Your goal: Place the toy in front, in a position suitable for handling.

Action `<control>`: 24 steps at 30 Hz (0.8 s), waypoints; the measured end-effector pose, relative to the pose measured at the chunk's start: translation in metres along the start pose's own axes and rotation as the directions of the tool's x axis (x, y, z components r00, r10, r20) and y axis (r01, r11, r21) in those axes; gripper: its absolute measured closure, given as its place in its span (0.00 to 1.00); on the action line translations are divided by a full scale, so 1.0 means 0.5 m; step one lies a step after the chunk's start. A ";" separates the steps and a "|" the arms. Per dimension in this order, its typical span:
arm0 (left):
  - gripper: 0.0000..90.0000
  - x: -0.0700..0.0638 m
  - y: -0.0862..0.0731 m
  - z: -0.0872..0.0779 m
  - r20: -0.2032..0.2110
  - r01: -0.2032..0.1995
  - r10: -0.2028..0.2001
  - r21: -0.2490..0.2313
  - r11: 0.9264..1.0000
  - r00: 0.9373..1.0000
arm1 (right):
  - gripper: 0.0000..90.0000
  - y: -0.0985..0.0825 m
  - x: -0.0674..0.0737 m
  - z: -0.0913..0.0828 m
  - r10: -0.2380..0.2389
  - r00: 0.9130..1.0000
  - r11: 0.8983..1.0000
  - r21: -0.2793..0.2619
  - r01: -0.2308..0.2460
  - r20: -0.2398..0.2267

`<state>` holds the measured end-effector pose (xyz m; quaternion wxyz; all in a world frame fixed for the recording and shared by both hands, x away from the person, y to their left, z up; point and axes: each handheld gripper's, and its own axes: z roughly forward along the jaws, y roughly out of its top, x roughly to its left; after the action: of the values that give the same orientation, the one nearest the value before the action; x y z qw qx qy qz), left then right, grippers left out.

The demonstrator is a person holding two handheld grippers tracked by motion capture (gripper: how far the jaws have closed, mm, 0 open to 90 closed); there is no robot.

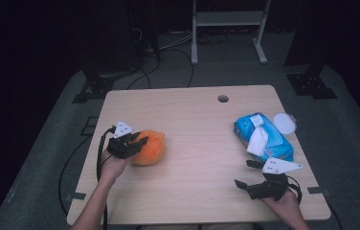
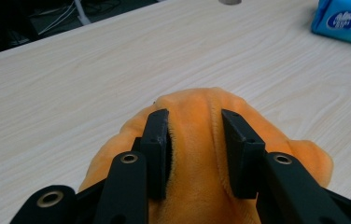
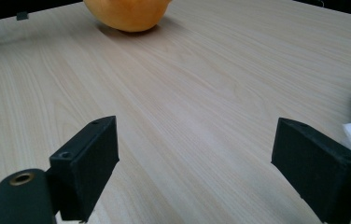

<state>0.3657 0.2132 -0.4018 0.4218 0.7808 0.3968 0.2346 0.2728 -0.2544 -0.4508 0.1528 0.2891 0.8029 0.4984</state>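
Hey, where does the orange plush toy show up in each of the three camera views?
High view: orange plush toy, left of centre on the table, in the left tongs.
Left gripper view: bottom centre, pinched between both jaws.
Right gripper view: top edge, left of centre.
Shared landmark: blue wipes pack.

A plain bright orange is seen on the rounded plush toy (image 1: 150, 147), with no pattern on its fuzzy cloth. The wooden desk (image 1: 192, 158) is coloured pale beige and streaked with fine lengthwise grain. The soft pack of wet wipes (image 1: 264, 136) is printed in sky blue with a white emblem; a white wipe sticks out of it. The round lid (image 1: 284, 123) beside it is white. The left tongs (image 2: 194, 149) and right tongs (image 3: 201, 168) are matt black, each topped by a grey plate.
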 end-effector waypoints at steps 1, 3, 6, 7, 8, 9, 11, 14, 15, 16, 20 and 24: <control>0.72 0.000 0.000 0.000 0.000 0.000 0.000 0.000 1.000 1.000 | 0.15 0.000 0.000 0.000 0.000 1.000 1.000 0.000 0.000 0.000; 0.72 0.004 0.002 -0.003 0.010 0.020 -0.019 -0.014 1.000 1.000 | 0.15 0.000 0.000 0.000 0.003 1.000 1.000 -0.002 -0.003 0.000; 0.72 0.006 0.006 -0.007 0.009 0.023 -0.023 -0.016 1.000 1.000 | 0.15 -0.001 -0.001 0.001 0.002 1.000 1.000 -0.001 -0.002 0.001; 0.72 0.006 0.010 -0.010 0.012 0.027 -0.027 -0.024 0.999 1.000 | 0.15 0.000 -0.001 0.001 0.004 1.000 1.000 0.001 -0.004 0.001; 0.72 0.005 0.014 -0.013 0.018 0.031 -0.030 -0.033 0.999 0.999 | 0.15 0.000 -0.001 0.001 0.004 1.000 1.000 0.001 -0.004 0.001; 0.72 0.002 0.018 -0.017 0.023 0.030 -0.029 -0.041 0.999 0.999 | 0.15 0.000 -0.001 0.001 0.001 1.000 1.000 -0.002 -0.001 0.003; 0.72 -0.005 0.026 -0.023 0.035 0.027 -0.025 -0.056 0.998 0.999 | 0.15 0.001 -0.002 -0.001 0.001 1.000 1.000 -0.005 -0.001 0.006; 0.72 -0.025 0.044 -0.032 0.068 0.013 -0.008 -0.075 0.997 0.998 | 0.15 0.001 -0.004 -0.002 0.003 1.000 1.000 -0.009 -0.003 0.007; 0.72 -0.032 0.049 -0.033 0.080 0.006 0.001 -0.081 0.997 0.997 | 0.15 0.001 -0.004 -0.003 0.004 1.000 1.000 -0.010 -0.004 0.008; 0.72 -0.040 0.054 -0.034 0.090 0.003 0.005 -0.088 0.996 0.996 | 0.15 0.001 -0.004 -0.004 0.005 1.000 1.000 -0.012 -0.005 0.009; 0.72 -0.077 0.074 -0.032 0.138 -0.022 0.038 -0.112 0.993 0.990 | 0.15 0.002 -0.009 -0.012 0.004 1.000 1.000 -0.024 -0.004 0.017; 0.72 -0.121 0.086 -0.023 0.190 -0.042 0.067 -0.133 0.990 0.979 | 0.15 0.002 -0.016 -0.023 0.016 0.999 0.999 -0.039 -0.015 0.030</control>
<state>0.3413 0.1551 -0.3611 0.5014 0.7817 0.3162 0.1939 0.2732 -0.2673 -0.4448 0.1664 0.2998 0.7884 0.5107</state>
